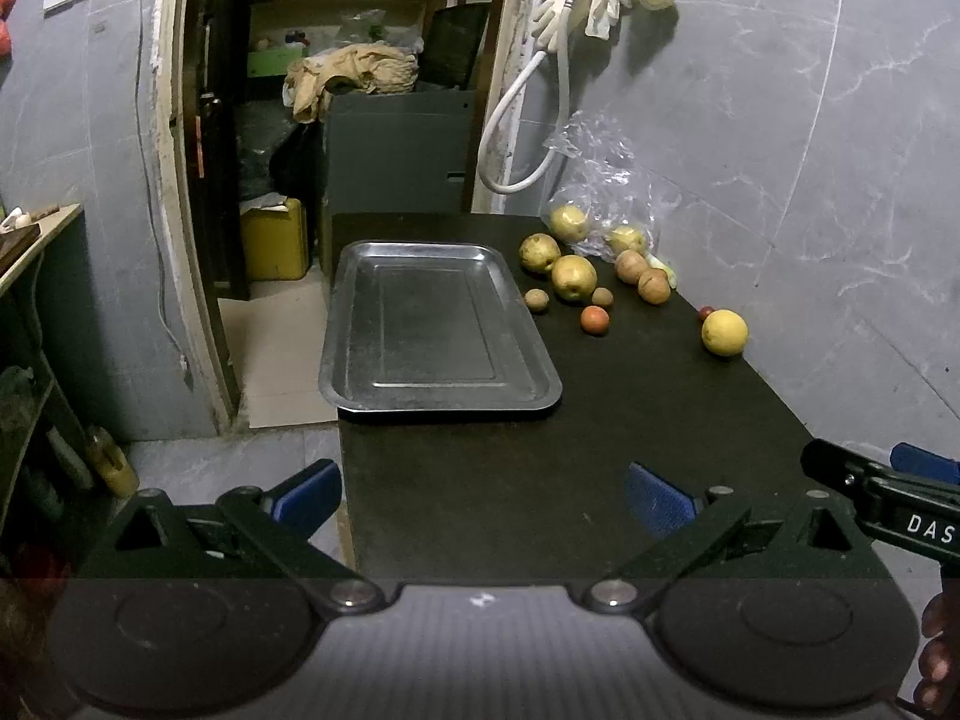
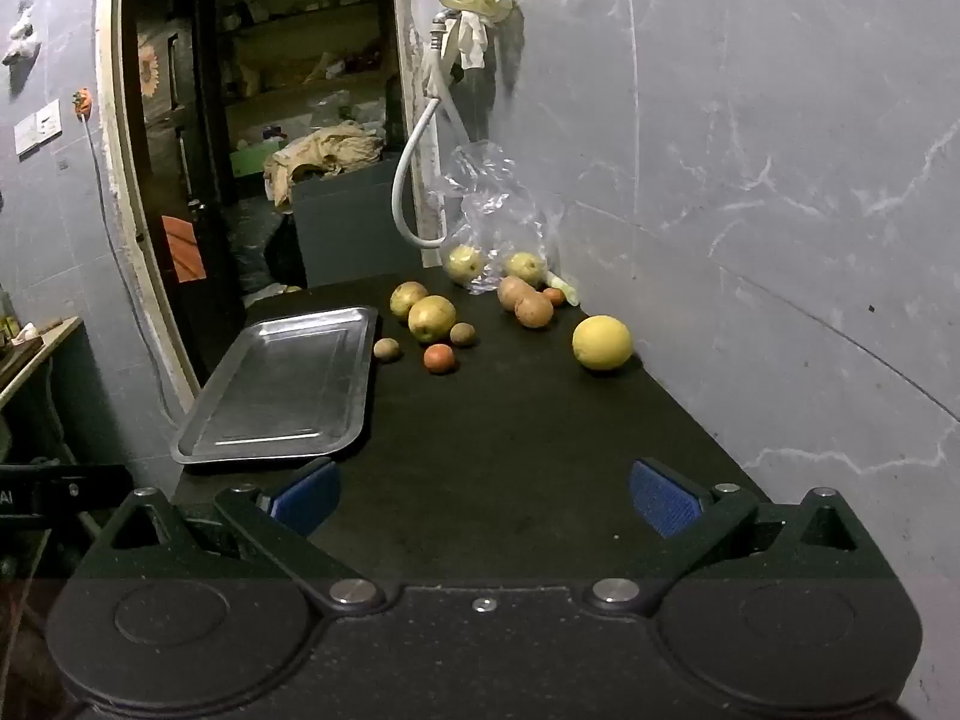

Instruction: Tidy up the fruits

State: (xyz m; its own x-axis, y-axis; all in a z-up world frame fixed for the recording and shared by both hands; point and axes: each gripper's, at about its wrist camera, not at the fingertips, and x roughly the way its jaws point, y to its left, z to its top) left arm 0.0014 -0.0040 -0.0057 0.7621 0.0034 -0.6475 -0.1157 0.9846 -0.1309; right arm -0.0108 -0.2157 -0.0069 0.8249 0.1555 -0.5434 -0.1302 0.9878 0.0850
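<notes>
**Fruit loose on tabletop, tray empty – no pick started**

Left tool [image 1: 483,495]: jaws spread wide, nothing between them. Right tool [image 2: 485,495]: same, wide apart and empty. Both hover over near end of tabletop [image 2: 510,450], well short of the fruit.

Tray [image 1: 441,393]: steel, rectangular, long axis running away from tools, on left side of tabletop, near corner overhanging the edge. Nothing in it.

Fruit: all on tabletop, right of tray and toward the far wall. Big yellow fruit [image 2: 602,342] sits alone on the right, nearest piece to right tool, ahead and slightly right of its jaws. Small red fruit [image 2: 439,358] is nearest of the central group; two small brown ones, two yellow-green ones and two brownish ones lie just beyond. Plastic bag [image 2: 489,222] at far end against wall holds at least two more yellow-green pieces; mouth not clear.

Judgement: task at start, nothing sorted. Right tool is better placed for the yellow fruit; left tool faces the tray, so suits the pieces beside it. Round fruit may roll if nudged; the yellow one lies close to right edge.
</notes>
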